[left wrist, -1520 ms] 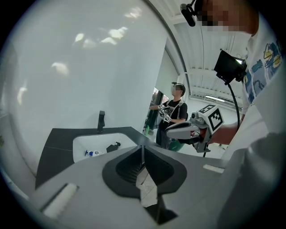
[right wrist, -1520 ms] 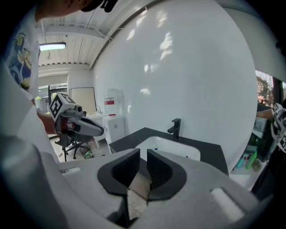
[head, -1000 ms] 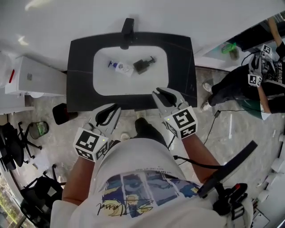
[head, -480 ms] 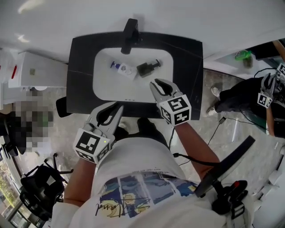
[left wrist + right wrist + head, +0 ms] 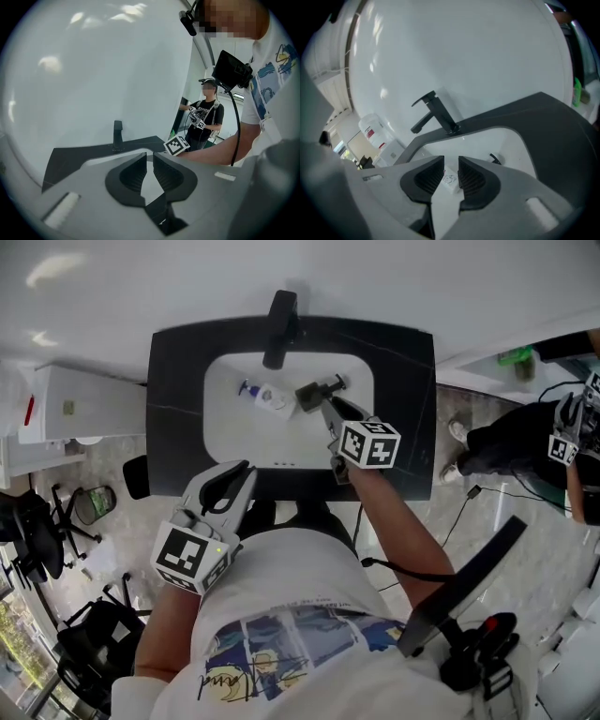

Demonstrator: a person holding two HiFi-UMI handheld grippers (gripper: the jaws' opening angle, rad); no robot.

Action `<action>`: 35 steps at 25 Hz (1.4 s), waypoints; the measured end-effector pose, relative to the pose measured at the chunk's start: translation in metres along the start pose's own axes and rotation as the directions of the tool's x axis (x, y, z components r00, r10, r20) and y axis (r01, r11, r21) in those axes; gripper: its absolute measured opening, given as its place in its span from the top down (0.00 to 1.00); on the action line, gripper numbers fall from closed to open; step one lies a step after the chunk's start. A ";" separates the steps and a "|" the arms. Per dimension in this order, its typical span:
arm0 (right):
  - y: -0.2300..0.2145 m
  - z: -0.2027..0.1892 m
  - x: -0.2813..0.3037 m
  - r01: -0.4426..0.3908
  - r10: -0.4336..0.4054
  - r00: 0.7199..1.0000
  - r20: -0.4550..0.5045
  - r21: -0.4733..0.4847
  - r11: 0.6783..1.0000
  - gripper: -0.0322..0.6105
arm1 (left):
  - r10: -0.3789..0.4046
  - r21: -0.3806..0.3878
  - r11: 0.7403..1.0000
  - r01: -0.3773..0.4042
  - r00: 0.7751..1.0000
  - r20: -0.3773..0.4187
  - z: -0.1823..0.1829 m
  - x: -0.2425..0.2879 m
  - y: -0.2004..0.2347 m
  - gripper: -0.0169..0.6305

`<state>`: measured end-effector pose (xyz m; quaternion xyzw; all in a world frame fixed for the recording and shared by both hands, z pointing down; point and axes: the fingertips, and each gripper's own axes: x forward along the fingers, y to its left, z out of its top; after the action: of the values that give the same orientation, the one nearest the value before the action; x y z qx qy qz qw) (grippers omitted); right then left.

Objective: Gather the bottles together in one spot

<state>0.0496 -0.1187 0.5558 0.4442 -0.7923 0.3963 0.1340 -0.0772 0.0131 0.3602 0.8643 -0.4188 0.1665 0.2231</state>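
Two bottles lie in the white basin [image 5: 234,432]: a small white bottle with a blue cap [image 5: 262,395] and a dark pump bottle [image 5: 314,393] to its right. My right gripper [image 5: 329,408] reaches over the basin, tips just short of the dark bottle. Its jaws are opening and nothing is gripped. In the right gripper view the white bottle [image 5: 450,180] shows through the gap of this gripper [image 5: 451,162], lying beyond it, with the black pump [image 5: 495,159] to the right. My left gripper [image 5: 244,471] [image 5: 150,158] stays back by the counter's front edge, jaws a narrow slit apart and empty.
A black faucet [image 5: 278,326] [image 5: 436,112] stands at the back of the black counter [image 5: 403,409]. A second person with grippers stands at the right [image 5: 562,442]. A white cabinet [image 5: 75,409] is left of the counter, office chairs lower left.
My right gripper has moved forward from the counter's front edge to over the basin, close to the dark pump bottle. The left gripper has hardly moved.
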 end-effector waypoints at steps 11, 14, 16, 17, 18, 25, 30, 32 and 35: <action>-0.076 -0.021 0.050 0.179 -0.209 0.978 0.026 0.415 0.892 0.79 | -0.033 0.028 0.999 0.035 0.998 -0.058 -0.001 -0.008 0.043 0.90; -0.095 -0.030 0.059 0.209 -0.253 0.967 0.023 0.491 0.846 0.77 | -0.053 0.037 0.998 0.056 0.996 -0.069 -0.005 -0.007 0.046 0.90; -0.102 -0.038 0.067 0.220 -0.271 0.962 0.015 0.541 0.811 0.75 | -0.054 0.040 0.998 0.057 0.995 -0.082 -0.005 -0.009 0.048 0.90; -0.105 -0.043 0.069 0.225 -0.281 0.960 0.010 0.570 0.790 0.75 | -0.054 0.039 0.998 0.057 0.995 -0.089 -0.004 -0.010 0.048 0.90; -0.110 -0.047 0.071 0.229 -0.290 0.957 0.005 0.597 0.769 0.74 | -0.053 0.039 0.998 0.057 0.994 -0.094 -0.003 -0.010 0.049 0.90; -0.134 -0.063 0.087 0.253 -0.324 0.945 -0.036 0.707 0.660 0.73 | -0.038 0.029 0.999 0.042 0.993 -0.108 0.000 -0.006 0.053 0.90; -0.141 -0.061 0.093 0.242 -0.331 0.943 -0.016 0.716 0.655 0.72 | -0.020 0.011 1.000 0.022 0.993 -0.118 -0.005 -0.007 0.052 0.90; -0.142 -0.058 0.096 0.247 -0.333 0.943 -0.015 0.704 0.666 0.72 | -0.012 0.005 1.000 0.013 0.993 -0.119 -0.007 -0.008 0.052 0.90; -0.143 -0.059 0.099 0.265 -0.338 0.941 -0.031 0.689 0.674 0.73 | 0.004 -0.001 1.000 -0.004 0.993 -0.121 -0.009 -0.010 0.052 0.90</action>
<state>0.1007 -0.1760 0.7228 0.6056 -0.5113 0.6096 -0.0151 -0.1253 -0.0042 0.3755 0.8516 -0.4066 0.2186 0.2483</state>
